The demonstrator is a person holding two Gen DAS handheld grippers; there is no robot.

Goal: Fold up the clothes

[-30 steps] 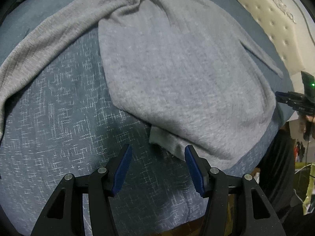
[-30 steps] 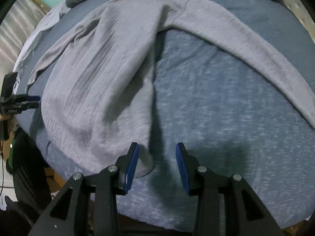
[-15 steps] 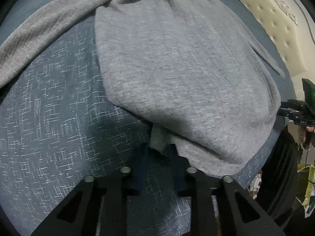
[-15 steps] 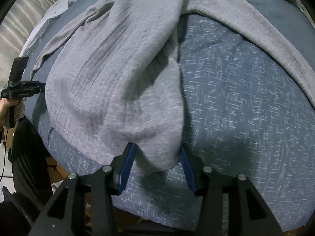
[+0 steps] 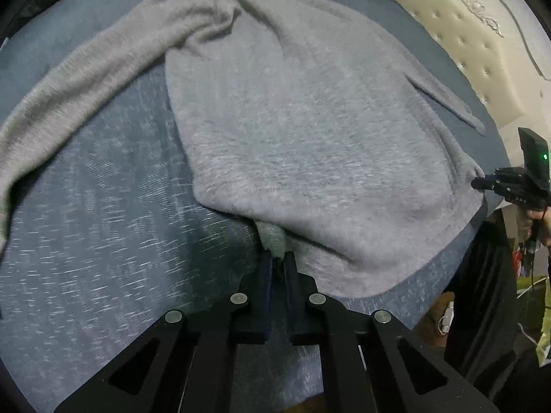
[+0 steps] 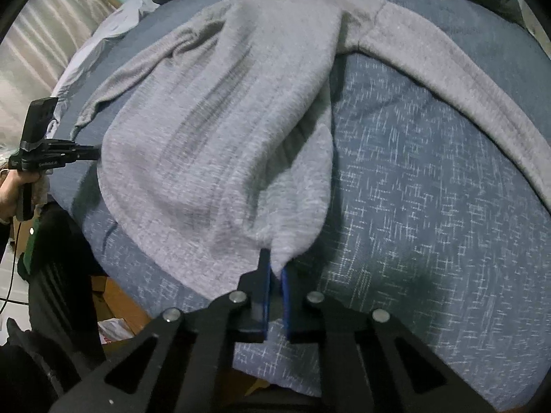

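Both tongs, left [image 5: 278, 261] and right [image 6: 274, 270], clamped tight on the grey sweater's [image 5: 310, 130] hem, garment spreading toward frame top over the bed [image 6: 430, 206].

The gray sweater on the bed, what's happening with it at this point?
A person with a handheld gripper in each hand is folding a gray sweater spread on a blue patterned bedspread. The left gripper is shut on a corner of the hem, and the right gripper is shut on the opposite hem corner. One sleeve lies stretched out across the bed. The sweater's body is not yet folded over.
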